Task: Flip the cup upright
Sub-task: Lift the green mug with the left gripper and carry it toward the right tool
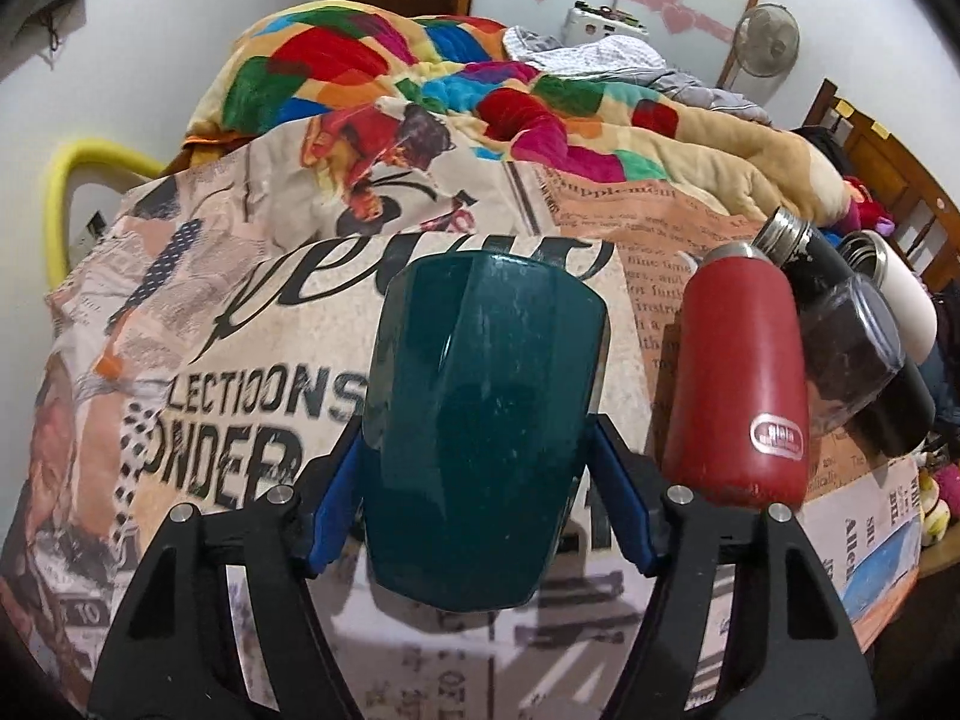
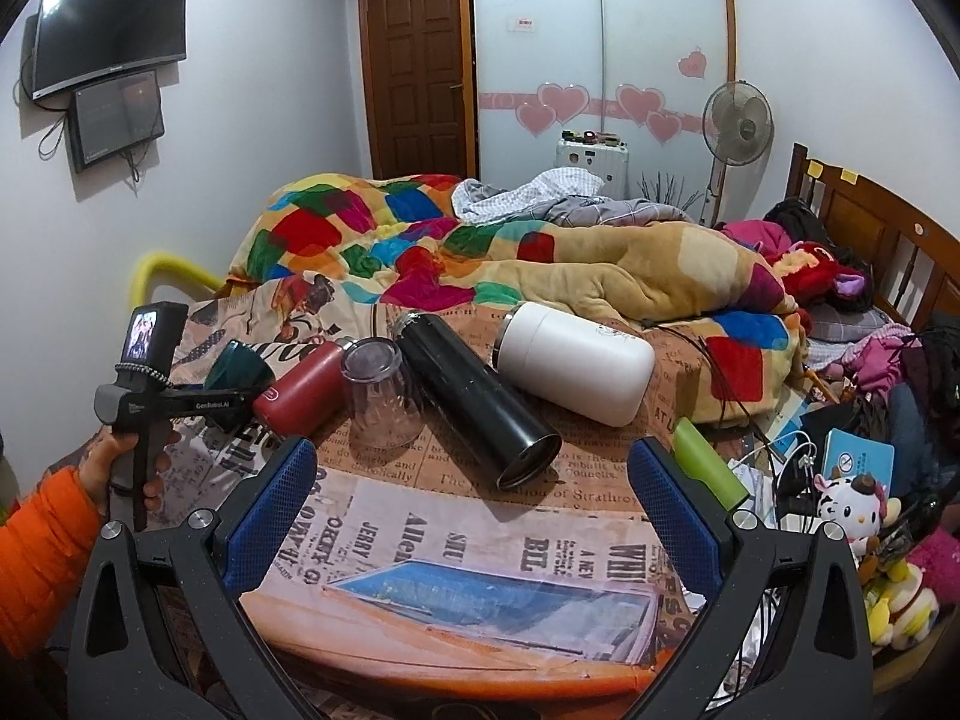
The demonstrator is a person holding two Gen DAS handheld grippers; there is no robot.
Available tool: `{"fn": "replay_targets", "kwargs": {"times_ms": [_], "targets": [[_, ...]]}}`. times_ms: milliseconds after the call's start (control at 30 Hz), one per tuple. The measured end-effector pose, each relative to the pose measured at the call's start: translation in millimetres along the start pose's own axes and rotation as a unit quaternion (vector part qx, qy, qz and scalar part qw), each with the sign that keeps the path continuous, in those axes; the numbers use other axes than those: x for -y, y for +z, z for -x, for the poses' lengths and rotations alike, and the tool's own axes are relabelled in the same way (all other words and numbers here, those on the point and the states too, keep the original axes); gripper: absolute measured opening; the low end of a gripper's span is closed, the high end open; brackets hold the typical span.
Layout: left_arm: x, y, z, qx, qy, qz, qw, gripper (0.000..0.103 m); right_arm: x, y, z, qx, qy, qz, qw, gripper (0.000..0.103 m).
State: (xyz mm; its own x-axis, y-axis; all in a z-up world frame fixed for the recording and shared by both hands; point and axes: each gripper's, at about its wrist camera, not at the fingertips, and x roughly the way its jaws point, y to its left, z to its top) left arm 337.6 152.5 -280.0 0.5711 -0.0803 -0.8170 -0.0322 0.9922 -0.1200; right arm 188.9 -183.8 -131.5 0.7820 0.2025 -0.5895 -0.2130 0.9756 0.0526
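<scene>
Green cup point(image 1: 480, 414) over tablecloth point(image 1: 240, 324) lettering "ONDER"

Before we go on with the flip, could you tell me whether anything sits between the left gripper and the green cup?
Nothing visible does: the left gripper already brackets the green cup. The red bottle lies close beside it.

Dark green plastic cup point(image 1: 480, 420): rim and mouth hidden, facing away in the left wrist view. Black steel flask point(image 1: 840, 324), at 2 o'clock: middle covered by clear glass tumbler point(image 1: 852, 354). White steel flask point(image 1: 906, 300): mostly hidden behind both.
</scene>
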Motion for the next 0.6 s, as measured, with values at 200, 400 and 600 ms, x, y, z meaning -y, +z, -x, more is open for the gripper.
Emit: {"fn": "replay_targets", "kwargs": {"times_ms": [200,400,600], "targets": [[8,-12,38,0.023,0.008,-0.005,0.9997,0.07,1,0,6,0.006,0.006,-0.002,1.0,0.103],[30,-12,93,0.061,0.003,-0.026,0.9978,0.07,1,0,15,0.014,0.015,-0.004,1.0,0.103],[74,-8,147,0.102,-0.015,-0.068,0.9923,0.07,4,0,30,0.03,0.017,-0.006,0.999,0.103]]}}
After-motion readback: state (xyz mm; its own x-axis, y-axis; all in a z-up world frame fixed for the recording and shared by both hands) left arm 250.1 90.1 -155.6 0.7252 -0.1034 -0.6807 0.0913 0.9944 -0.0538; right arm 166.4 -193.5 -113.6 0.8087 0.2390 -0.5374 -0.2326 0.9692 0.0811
